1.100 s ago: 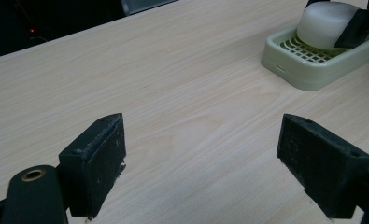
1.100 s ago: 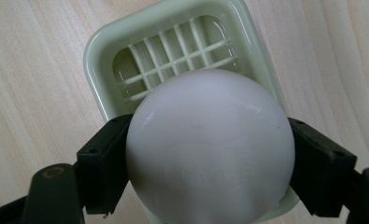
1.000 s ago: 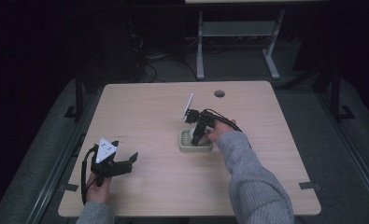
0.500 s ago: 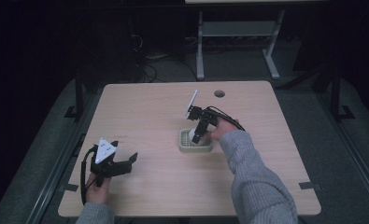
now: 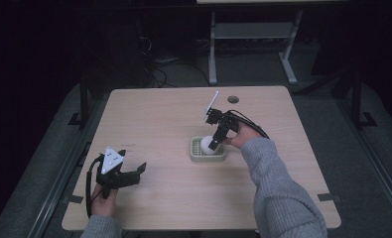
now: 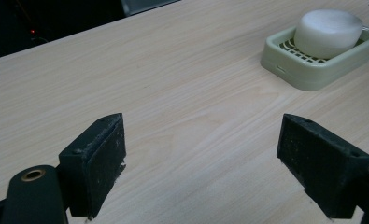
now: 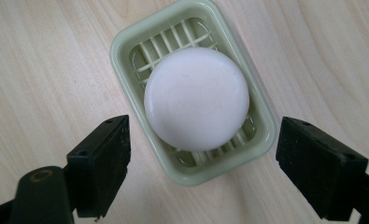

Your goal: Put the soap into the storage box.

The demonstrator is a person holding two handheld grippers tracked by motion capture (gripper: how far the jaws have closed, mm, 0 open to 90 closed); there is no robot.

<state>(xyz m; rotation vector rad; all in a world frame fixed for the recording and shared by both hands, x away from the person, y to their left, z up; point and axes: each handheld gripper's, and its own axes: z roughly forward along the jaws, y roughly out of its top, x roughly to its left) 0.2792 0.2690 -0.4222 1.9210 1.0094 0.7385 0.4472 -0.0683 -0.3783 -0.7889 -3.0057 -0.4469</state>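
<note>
My right claw (image 5: 214, 140) is lifting clear of the soap dish.

Compared with a second ago, I am holding it higher over the pale green soap dish (image 7: 126, 46), which suggests the round white soap (image 7: 196, 98) has been set down and I am letting go. The soap is lying in the dish, just right of the centre of the desk (image 5: 149, 114). My right claw is gaping wide, gripping nothing, jaws at 3 and 9 o'clock of the soap. My left claw (image 5: 134, 173) is resting at 7 o'clock, wide open and empty.
</note>
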